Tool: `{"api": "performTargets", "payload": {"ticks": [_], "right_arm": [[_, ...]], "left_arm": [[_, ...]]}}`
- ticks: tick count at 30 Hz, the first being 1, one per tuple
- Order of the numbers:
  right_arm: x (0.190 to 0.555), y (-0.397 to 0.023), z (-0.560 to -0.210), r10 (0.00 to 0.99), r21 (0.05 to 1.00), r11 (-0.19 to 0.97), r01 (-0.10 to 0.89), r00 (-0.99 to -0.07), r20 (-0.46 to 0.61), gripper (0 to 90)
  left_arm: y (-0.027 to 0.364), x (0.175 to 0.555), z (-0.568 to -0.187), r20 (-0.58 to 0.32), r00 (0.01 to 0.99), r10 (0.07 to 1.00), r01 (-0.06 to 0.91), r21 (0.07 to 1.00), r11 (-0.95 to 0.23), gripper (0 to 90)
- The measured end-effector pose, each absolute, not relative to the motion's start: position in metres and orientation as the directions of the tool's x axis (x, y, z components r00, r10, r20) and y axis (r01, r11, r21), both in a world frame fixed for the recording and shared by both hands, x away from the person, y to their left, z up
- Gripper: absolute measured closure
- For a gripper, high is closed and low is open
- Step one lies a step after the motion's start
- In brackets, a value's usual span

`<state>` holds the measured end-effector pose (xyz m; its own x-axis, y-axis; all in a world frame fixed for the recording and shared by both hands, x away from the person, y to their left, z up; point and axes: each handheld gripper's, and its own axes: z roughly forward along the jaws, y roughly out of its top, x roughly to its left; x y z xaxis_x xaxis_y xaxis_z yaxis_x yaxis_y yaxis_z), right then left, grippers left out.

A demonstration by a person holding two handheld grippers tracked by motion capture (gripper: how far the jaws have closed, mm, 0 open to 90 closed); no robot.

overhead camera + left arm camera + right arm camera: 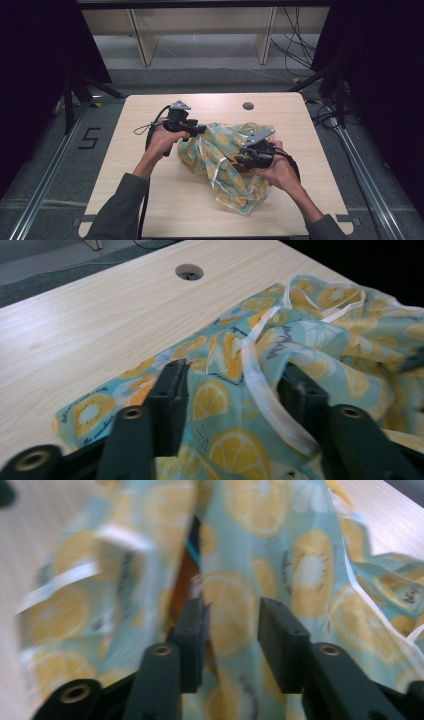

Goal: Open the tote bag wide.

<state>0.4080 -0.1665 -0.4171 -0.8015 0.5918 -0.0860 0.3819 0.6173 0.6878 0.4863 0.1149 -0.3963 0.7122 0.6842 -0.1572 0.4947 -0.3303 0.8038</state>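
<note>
Lying crumpled at the centre of the high view, a teal cotton cloth printed with yellow lemon slices and edged with white ribbon ties [227, 162] spreads across the pale wooden tabletop [150, 200], from mid-frame down toward the lower right. The left gripper [199, 130], black with a grey three-cornered plate on top, sits at the cloth's upper left edge, held by the left hand [162, 140], whose grey sleeve [120, 210] enters from the bottom left. The right gripper [239, 159] rests on the cloth's right side, held by the right hand [277, 172]. A small round cable hole [248, 106] marks the table's far side, upper centre.

From the left gripper view, the two black jaws rise from the bottom with a wide gap between them, standing apart over the lemon-print cloth [225, 390]. A white ribbon tie [260, 385] runs down through that gap toward the lower right. Bare tabletop [100, 315] covers the upper left, with the cable hole [189, 272] near the top centre.

From the right gripper view, the jaws also stand parted, with a fold of the blurred cloth [235, 615] between them; whether they touch it cannot be told. A strip of tabletop [395, 515] shows at the upper right.
</note>
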Motion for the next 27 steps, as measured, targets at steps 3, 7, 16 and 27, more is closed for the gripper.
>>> {"api": "performTargets", "payload": {"ticks": [3,7,16,27], "right_arm": [[0.416,-0.156,-0.425,0.583,0.669,0.641,0.378,-0.806,-0.103,57.9],[0.421,-0.147,-0.431,0.569,0.651,0.665,0.365,-0.813,-0.125,51.5],[0.431,-0.136,-0.433,0.554,0.650,0.683,0.334,-0.817,-0.162,88.0],[0.437,-0.145,-0.428,0.576,0.656,0.675,0.336,-0.796,-0.185,90.0]], "left_arm": [[0.119,0.470,-0.390,-0.163,0.711,0.683,0.496,0.806,-0.324,40.9],[0.125,0.454,-0.388,-0.197,0.696,0.690,0.519,0.802,-0.295,35.5],[0.135,0.447,-0.395,-0.203,0.692,0.693,0.549,0.770,-0.324,34.2],[0.146,0.452,-0.423,-0.310,0.712,0.630,0.557,0.796,-0.238,86.8]]}}
